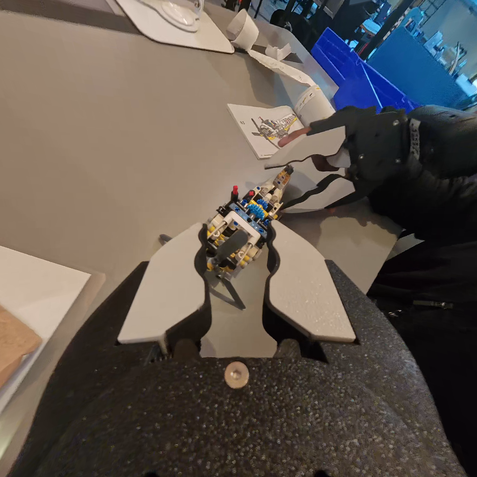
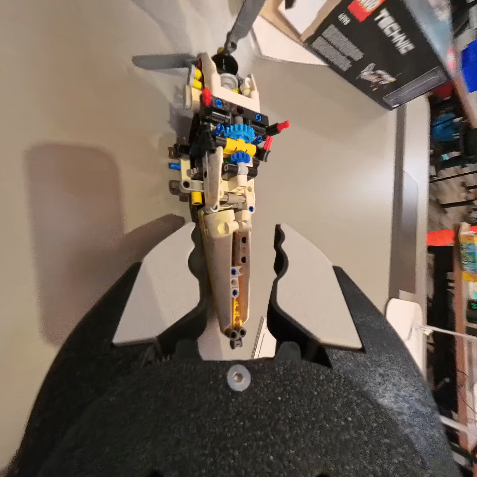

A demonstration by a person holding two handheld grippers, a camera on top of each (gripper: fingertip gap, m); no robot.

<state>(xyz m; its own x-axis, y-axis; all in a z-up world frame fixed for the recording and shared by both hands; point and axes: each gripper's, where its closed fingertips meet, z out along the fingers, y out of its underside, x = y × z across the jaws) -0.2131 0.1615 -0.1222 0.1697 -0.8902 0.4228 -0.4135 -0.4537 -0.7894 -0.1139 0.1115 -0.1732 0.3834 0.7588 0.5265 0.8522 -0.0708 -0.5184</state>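
A white, black and yellow plastic brick-built aeroplane model [image 1: 242, 227] with blue gears and red pins lies on the matte grey table [image 1: 103, 154] and serves as the landmark here. The left gripper [image 1: 236, 244], with pale grey finger plates and black wavy pads, closes around the model's nose end: both pads lie against the sides of the white frame there, with the dark grey propeller blades [image 1: 229, 258] sitting in the space between the fingers. The right gripper [image 2: 235, 247] is at the model's tail end; its jaws are spread, the long cream tail boom [image 2: 227, 271] runs between them close against the left-hand pad, and a clear gap shows between the boom and the other pad, so it does not pinch the model. In the left wrist view the right gripper [image 1: 284, 188] appears beyond the model, one finger above the tail tip and one low beside the fuselage, with a person's dark sleeve [image 1: 426, 167] behind it. Past the model's tail lies an open white instruction booklet [image 1: 265, 129] with a curled page, and farther on a strip of white paper towel [image 1: 258, 51] and a white mat [image 1: 180, 33]. Beyond the model's nose, in the right wrist view, stands a black cardboard product box [image 2: 374, 51].
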